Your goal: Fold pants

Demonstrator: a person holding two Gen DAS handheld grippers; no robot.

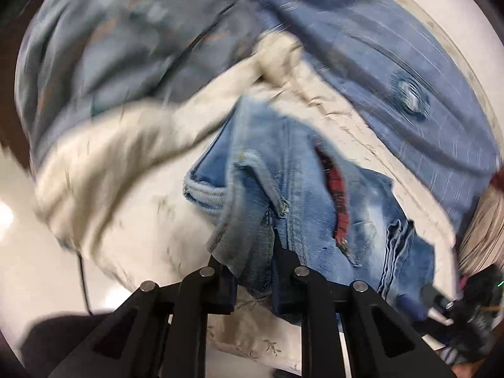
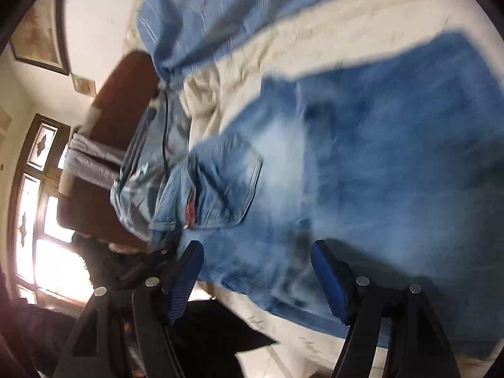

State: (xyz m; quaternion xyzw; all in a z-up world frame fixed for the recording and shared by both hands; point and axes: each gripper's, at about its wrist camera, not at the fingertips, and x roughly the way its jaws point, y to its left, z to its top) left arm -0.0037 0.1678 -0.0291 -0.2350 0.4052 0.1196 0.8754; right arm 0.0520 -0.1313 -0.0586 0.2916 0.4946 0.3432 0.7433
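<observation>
The left claw (image 1: 253,271) was clamped on a bunched denim edge of the pants (image 1: 293,195), which rose from its jaws toward twelve o'clock over the cream bed sheet (image 1: 126,170). The right claw (image 2: 256,271) stood wide, gripping nothing; in its view the pants spread from twelve to three o'clock, long axis toward two, back pocket (image 2: 226,182) at eleven, so the free right hand looked nearer the untouched leg.

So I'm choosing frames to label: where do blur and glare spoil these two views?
Left wrist view: motion smear across the upper denim and cream sheet; the jeans in the left gripper stay fairly sharp. Right wrist view: the jeans leg is streaked, the window is blown out white, and the open right gripper is sharp.
</observation>
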